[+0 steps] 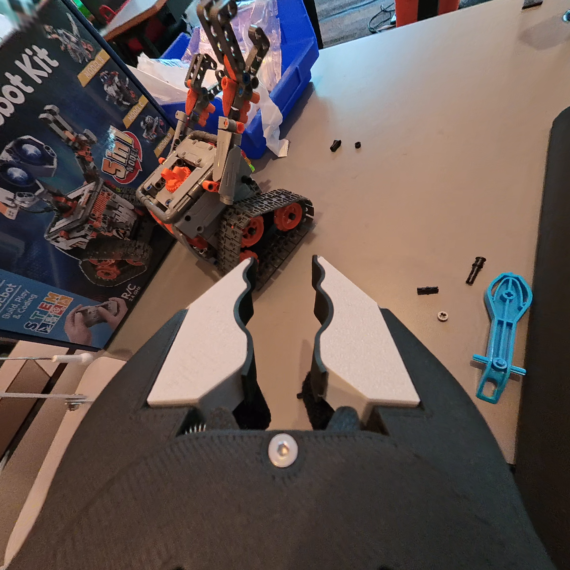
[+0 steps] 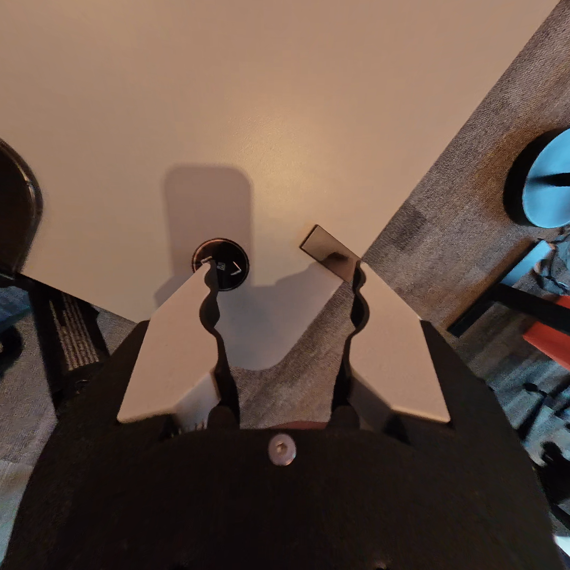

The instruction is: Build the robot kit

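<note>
My left gripper (image 1: 282,262) is open and empty, its tips just short of the tracks of a grey and orange tracked toy robot (image 1: 216,197) built from building-block parts, which stands on the beige table (image 1: 416,172) with two arms raised. My right gripper (image 2: 282,266) is open and empty above a table corner (image 2: 216,123). Its left fingertip is over a round black insert (image 2: 228,262) in the tabletop, its right fingertip over a small black plate (image 2: 327,246) at the table edge.
The kit's printed box (image 1: 61,200) lies left of the robot; a blue bin (image 1: 277,86) with plastic bags stands behind it. Small black pins (image 1: 334,145) (image 1: 475,270), a grey bush (image 1: 443,315) and a blue plastic tool (image 1: 502,333) lie to the right. Grey carpet (image 2: 447,216) lies below the table edge.
</note>
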Available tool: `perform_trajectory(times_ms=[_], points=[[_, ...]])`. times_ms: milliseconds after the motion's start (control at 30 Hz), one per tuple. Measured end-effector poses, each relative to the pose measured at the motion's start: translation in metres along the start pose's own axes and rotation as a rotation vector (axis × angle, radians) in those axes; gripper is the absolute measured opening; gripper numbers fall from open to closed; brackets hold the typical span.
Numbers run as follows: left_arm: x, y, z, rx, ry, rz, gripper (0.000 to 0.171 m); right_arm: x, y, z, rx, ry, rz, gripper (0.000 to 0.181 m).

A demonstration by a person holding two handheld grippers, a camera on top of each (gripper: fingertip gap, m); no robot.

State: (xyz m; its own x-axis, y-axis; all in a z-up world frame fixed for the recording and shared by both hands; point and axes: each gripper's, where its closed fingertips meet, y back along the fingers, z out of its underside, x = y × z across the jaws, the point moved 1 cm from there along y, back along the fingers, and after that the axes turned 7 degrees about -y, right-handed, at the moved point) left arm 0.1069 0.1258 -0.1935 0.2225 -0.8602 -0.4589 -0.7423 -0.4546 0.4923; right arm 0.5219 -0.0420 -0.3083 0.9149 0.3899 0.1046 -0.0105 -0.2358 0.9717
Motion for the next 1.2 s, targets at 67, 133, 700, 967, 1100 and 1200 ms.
perform_trajectory(times_ms=[67, 133, 700, 967, 1100, 1200], points=[[0.002, -0.004, 0.003, -0.009, 0.010, 0.012, 0.034, -0.001, 0.000, -0.001, -0.004, -0.011, -0.013, 0.084], [0.004, -0.006, 0.006, -0.016, 0.012, 0.019, 0.035, -0.004, 0.001, 0.000, -0.022, -0.002, -0.019, 0.078], [-0.010, -0.003, 0.014, 0.046, 0.038, -0.005, 0.034, -0.006, 0.001, -0.003, -0.130, 0.062, -0.031, 0.071], [-0.028, -0.008, 0.021, 0.066, 0.014, -0.095, 0.032, -0.005, 0.006, -0.005, -0.127, 0.081, -0.063, 0.070], [-0.036, -0.008, 0.022, 0.075, 0.114, -0.156, 0.030, -0.007, 0.010, -0.006, -0.124, 0.086, -0.063, 0.067], [-0.037, -0.004, 0.021, 0.056, 0.178, -0.174, 0.030, -0.007, 0.010, -0.006, -0.122, 0.094, -0.055, 0.068]])
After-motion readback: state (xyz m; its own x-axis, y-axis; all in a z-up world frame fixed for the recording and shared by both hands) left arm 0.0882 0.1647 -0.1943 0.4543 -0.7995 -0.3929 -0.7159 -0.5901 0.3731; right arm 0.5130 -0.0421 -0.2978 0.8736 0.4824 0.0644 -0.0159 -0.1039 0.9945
